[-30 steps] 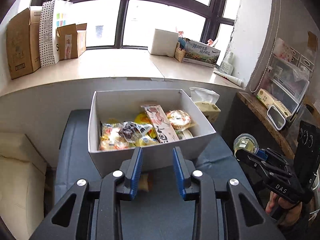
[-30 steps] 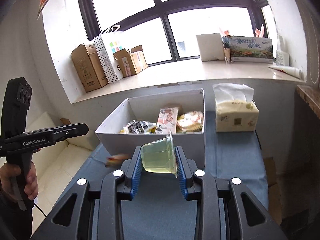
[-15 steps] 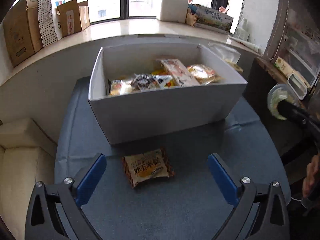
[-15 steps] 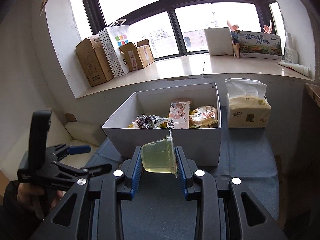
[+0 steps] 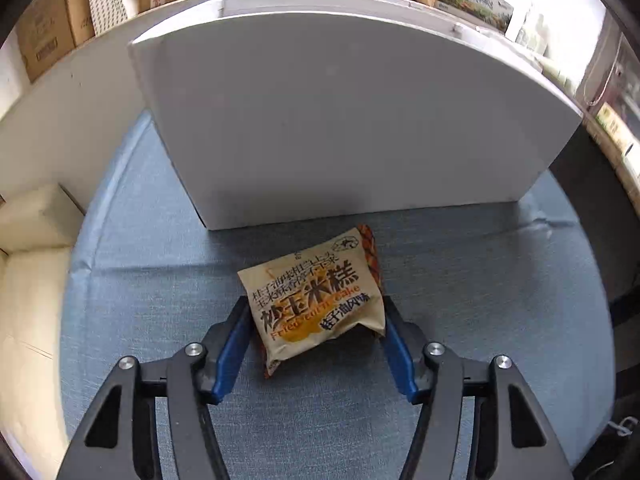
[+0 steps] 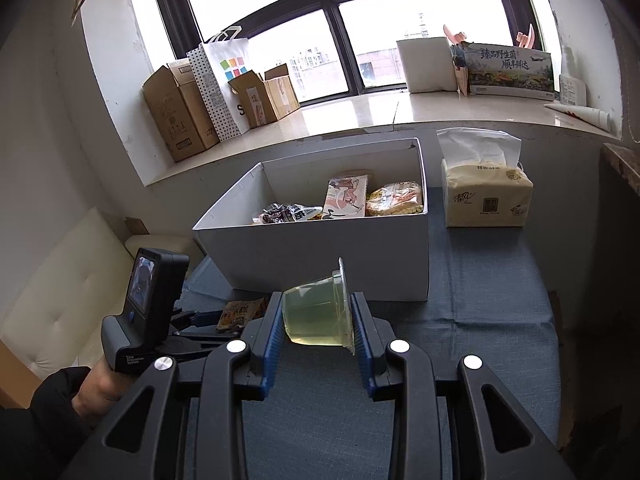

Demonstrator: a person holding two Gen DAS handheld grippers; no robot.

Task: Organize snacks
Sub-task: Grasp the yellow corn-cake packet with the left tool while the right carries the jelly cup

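A tan rice cake packet (image 5: 316, 300) lies on the blue tablecloth in front of the white box (image 5: 340, 128). My left gripper (image 5: 316, 316) is low over the cloth with its blue jaws on both sides of the packet, touching or nearly touching it. The packet also shows in the right wrist view (image 6: 240, 314), with the left gripper (image 6: 208, 320) around it. My right gripper (image 6: 318, 316) is shut on a clear jelly cup (image 6: 318, 312), held on its side above the cloth in front of the white box (image 6: 320, 252), which holds several snack packets (image 6: 346, 200).
A tissue pack (image 6: 484, 196) stands right of the box. Cardboard boxes (image 6: 180, 112) and a paper bag (image 6: 224, 84) sit on the windowsill. A cream sofa (image 6: 68, 296) lies left of the table.
My left gripper has dropped down to the cloth and narrowed its jaws around the rice cake packet. My right gripper has stayed shut on the jelly cup, nearly still.
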